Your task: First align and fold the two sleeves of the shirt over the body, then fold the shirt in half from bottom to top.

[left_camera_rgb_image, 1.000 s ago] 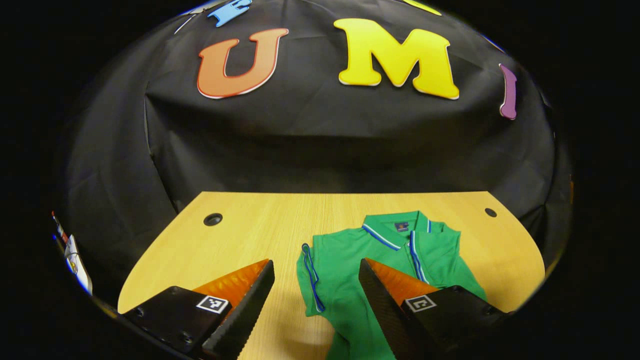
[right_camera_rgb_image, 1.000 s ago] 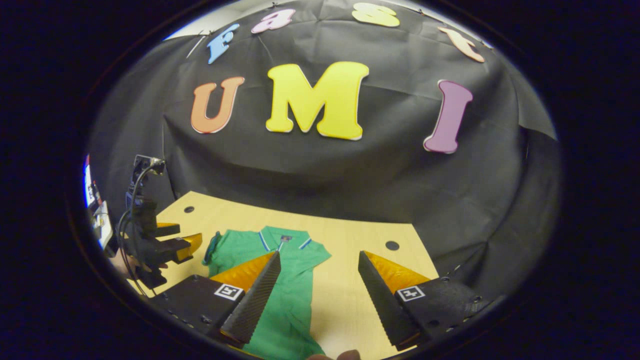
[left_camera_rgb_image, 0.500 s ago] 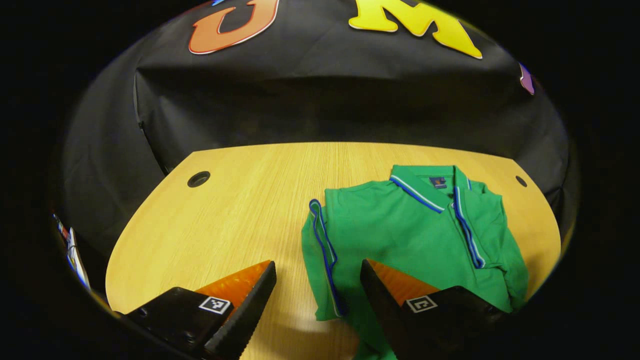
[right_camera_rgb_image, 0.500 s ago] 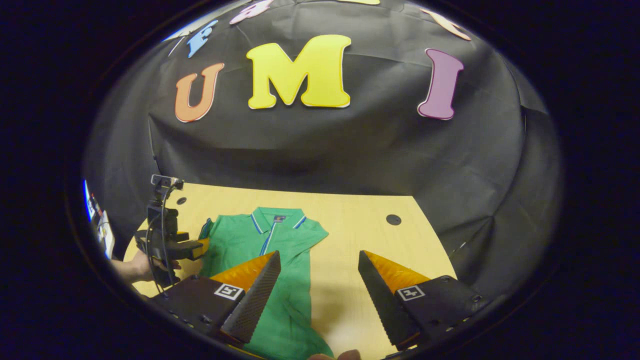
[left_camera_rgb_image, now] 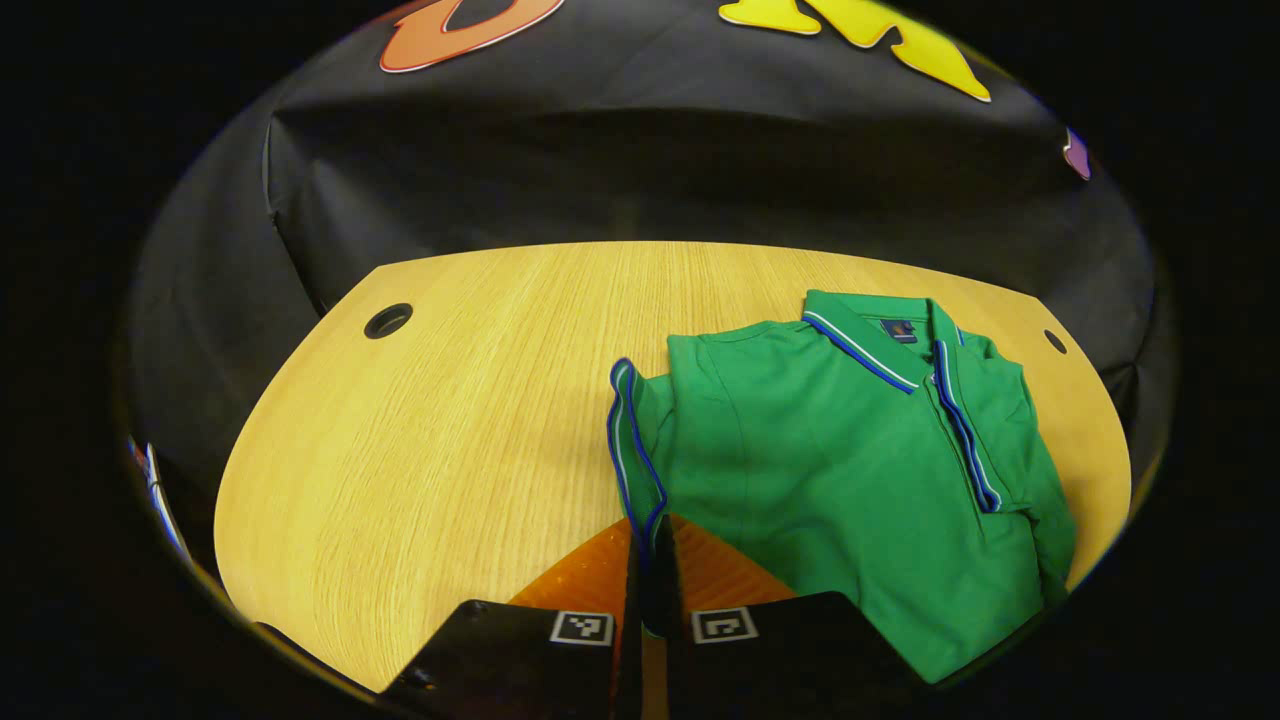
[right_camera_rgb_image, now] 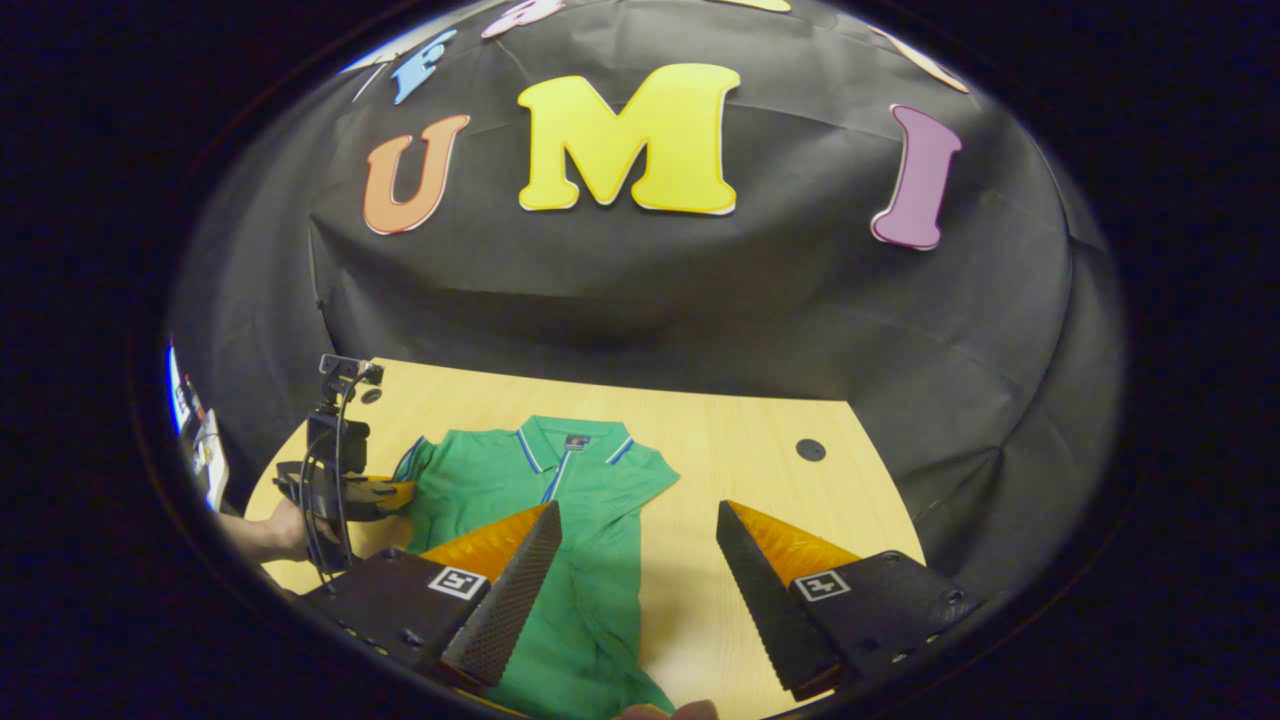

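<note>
A green polo shirt [left_camera_rgb_image: 850, 470] with blue and white trim lies flat on the wooden table [left_camera_rgb_image: 450, 400], collar towards the far wall. Its left sleeve [left_camera_rgb_image: 630, 440] sticks out to the side, and my left gripper [left_camera_rgb_image: 650, 545] is shut on the sleeve's trimmed cuff. In the right gripper view the shirt [right_camera_rgb_image: 540, 490] lies left of centre, with the left gripper [right_camera_rgb_image: 395, 492] at its sleeve, held by a hand [right_camera_rgb_image: 270, 530]. My right gripper [right_camera_rgb_image: 638, 560] stands open above the shirt's other side, with nothing between its fingers. That side's short sleeve [right_camera_rgb_image: 650, 480] lies spread on the table.
Two round cable holes [left_camera_rgb_image: 388, 320] [left_camera_rgb_image: 1054, 341] mark the table's far corners. The black cloth wall rises just behind the table. Bare wood stretches left of the shirt in the left gripper view and right of it [right_camera_rgb_image: 780, 500] in the right gripper view.
My left gripper moved forward and down to the sleeve cuff and went from open to shut on it. The right gripper stayed open and shifted only slightly.
</note>
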The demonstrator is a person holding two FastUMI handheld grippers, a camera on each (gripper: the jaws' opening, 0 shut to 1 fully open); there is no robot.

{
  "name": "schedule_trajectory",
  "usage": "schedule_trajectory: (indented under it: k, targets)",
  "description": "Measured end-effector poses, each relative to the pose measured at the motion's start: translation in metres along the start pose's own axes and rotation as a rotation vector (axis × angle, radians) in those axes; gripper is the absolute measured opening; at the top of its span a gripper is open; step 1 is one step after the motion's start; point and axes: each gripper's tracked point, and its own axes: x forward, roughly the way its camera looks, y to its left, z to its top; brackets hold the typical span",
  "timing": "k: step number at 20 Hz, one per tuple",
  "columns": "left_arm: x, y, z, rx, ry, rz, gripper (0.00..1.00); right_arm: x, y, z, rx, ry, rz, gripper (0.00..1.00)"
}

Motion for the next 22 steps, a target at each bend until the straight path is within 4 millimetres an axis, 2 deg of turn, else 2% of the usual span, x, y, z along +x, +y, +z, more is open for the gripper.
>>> schedule_trajectory:
  k: [1,2,5,7,11,14,17,22]
  targets:
    - [-0.003,-0.001,0.005,-0.028,-0.005,-0.009,0.09,0.000,0.004,-0.001,0.003,0.003,0.005,0.96]
    - [-0.006,0.000,0.009,-0.052,-0.012,-0.020,0.06,0.000,0.007,-0.001,0.010,0.008,0.013,0.96]
    - [-0.018,0.004,0.030,-0.074,-0.050,-0.027,0.06,0.002,0.013,-0.003,0.021,0.013,0.023,0.96]
    - [-0.028,0.000,0.044,-0.067,-0.080,-0.044,0.06,0.000,0.015,-0.003,0.027,0.014,0.026,0.96]
    - [-0.045,-0.022,0.068,-0.036,-0.133,-0.074,0.06,-0.009,0.004,-0.006,0.034,0.005,-0.013,0.96]
    - [-0.052,-0.052,0.080,0.008,-0.150,-0.092,0.05,-0.021,-0.006,-0.012,0.043,0.007,-0.030,0.96]
    - [-0.053,-0.090,0.094,0.033,-0.185,-0.135,0.06,-0.035,-0.027,-0.016,0.051,-0.004,-0.076,0.96]
    - [-0.035,-0.140,0.087,0.096,-0.150,-0.133,0.06,-0.057,-0.063,-0.025,0.057,-0.011,-0.142,0.95]
